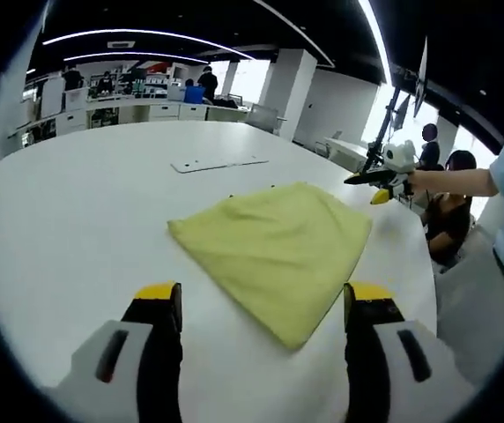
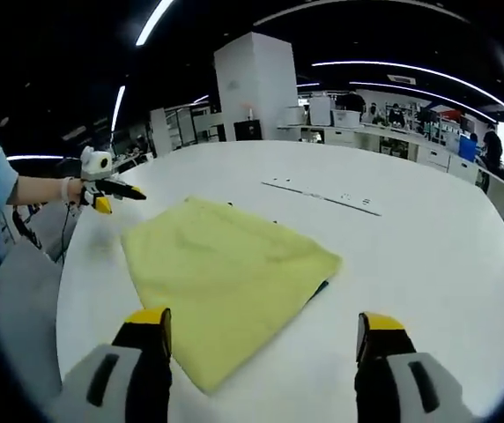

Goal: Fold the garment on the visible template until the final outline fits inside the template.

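— What's nearest you?

— My left gripper (image 1: pixel 262 304), jaws spread wide with nothing between them, held over the white table (image 1: pixel 76 211). My right gripper (image 2: pixel 263 333) is the same: jaws apart, bare, above the table (image 2: pixel 428 247).

— And the garment?

— The yellow garment (image 1: pixel 278 242) lies flat just beyond my left jaws, folded into a rough four-sided shape with one corner pointing toward me. In the right gripper view the garment (image 2: pixel 221 278) starts between my jaws and runs away to the left; a thin dark edge peeks out under its right side. I touch it with neither gripper.

— The template?

— I can't tell its outline under the cloth.

— Farther out?

— A flat white strip (image 1: pixel 218 163) lies on the table past the garment, well apart from it; the strip (image 2: pixel 322 196) shows in the right gripper view too. Each gripper also appears in the other's view, held up beside the table's edge. Beyond that, desks and people in an office
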`<state>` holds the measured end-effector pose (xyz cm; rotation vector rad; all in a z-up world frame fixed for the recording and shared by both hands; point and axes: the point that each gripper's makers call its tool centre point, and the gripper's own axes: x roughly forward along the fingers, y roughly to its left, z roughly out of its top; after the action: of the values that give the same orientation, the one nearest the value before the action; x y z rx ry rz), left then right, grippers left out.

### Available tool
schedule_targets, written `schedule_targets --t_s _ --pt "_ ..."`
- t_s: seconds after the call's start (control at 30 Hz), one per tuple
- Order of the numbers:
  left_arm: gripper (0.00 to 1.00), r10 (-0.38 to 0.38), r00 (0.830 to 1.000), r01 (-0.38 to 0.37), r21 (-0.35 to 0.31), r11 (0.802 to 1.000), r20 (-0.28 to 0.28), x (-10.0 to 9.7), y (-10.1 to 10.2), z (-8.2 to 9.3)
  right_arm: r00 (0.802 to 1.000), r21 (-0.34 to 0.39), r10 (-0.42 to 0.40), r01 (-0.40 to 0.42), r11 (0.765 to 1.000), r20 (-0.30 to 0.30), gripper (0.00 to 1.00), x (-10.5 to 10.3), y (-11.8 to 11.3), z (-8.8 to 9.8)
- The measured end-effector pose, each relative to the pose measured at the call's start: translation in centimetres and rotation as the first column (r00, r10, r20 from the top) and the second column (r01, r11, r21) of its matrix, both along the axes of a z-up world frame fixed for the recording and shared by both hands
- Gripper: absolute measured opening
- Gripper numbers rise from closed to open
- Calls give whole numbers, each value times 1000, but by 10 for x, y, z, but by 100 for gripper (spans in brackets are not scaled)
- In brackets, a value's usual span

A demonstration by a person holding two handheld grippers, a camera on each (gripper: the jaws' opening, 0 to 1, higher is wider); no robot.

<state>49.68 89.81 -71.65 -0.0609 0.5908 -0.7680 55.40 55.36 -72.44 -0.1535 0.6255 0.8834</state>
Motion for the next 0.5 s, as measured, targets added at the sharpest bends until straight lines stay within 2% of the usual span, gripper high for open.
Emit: schedule_targets --t_s 0.17,0.23,0.3,0.33,0.5 --pt "68 -2 1000 2 -1 1000 -20 -17 -1 -9 999 -8 11 -12 1000 -30 76 -19 -3 -8" --pt "64 -8 1000 8 -7 1000 -27 -24 -3 -12 999 6 8 -8 1000 -47 66 -25 -2 -10" --pt "61 -12 999 11 -10 1000 -39 -30 -4 -17 998 13 9 -8 1000 -68 50 -36 -1 -13" --pt "60 -9 999 9 -11 1000 -46 -32 -5 -19 998 -10 23 -24 1000 -59 44 -42 -3 -17" --pt "50 -7 997 5 -25 1000 -76 -42 -5 -28 995 -2 35 -36 999 -97 41 -60 -1 -27"
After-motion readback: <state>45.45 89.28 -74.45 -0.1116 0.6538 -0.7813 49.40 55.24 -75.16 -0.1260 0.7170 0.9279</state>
